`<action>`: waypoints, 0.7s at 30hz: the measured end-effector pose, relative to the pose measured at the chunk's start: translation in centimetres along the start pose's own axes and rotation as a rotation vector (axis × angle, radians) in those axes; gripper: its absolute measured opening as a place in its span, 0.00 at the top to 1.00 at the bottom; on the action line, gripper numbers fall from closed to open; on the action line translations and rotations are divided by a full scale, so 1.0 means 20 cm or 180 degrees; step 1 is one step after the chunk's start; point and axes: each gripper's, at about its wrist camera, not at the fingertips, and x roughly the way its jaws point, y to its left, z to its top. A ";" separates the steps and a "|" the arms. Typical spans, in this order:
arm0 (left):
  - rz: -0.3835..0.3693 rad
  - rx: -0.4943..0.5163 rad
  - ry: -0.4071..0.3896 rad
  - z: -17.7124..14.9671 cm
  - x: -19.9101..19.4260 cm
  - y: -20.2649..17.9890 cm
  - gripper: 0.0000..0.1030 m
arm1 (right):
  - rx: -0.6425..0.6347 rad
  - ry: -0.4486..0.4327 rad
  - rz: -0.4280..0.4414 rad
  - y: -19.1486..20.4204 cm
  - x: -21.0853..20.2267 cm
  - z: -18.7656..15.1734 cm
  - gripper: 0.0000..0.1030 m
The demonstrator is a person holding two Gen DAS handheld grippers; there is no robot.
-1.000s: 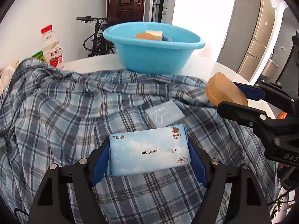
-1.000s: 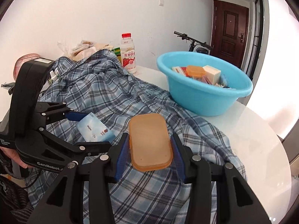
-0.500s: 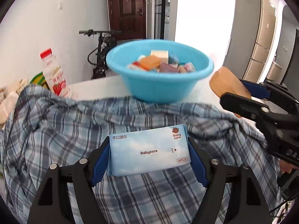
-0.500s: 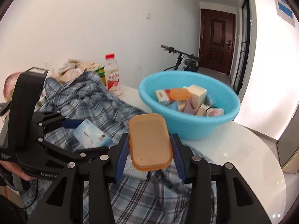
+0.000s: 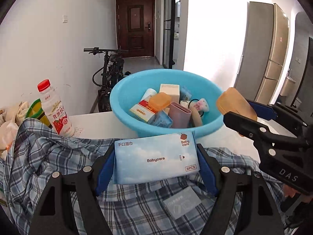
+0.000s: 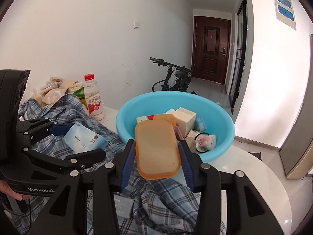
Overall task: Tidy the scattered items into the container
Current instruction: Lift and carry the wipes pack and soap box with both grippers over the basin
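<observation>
Two grips: my left gripper (image 5: pixel 156 168) clamps the wipes pack (image 5: pixel 156 159); only the right view shows my right gripper (image 6: pixel 157 156) pinching the orange lid's (image 6: pixel 157 148) sides.

A: What can you read on the wipes pack (image 5: pixel 156 157)?

B: "Babycare" in the middle, "Baby care" under a small red mark at the top corner, "6PCS" in a box, and "手口湿巾".

A: And the tongs?

B: "DAS" on the right tongs (image 5: pixel 252 117), "GenRobot" on the left tongs (image 6: pixel 78 137). The bottle (image 5: pixel 56 111) label is too small to read.
</observation>
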 end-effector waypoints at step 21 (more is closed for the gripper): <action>0.0122 -0.0171 0.0122 0.56 0.40 0.07 0.24 | 0.0405 0.0045 -0.0371 -0.27 0.25 0.36 0.58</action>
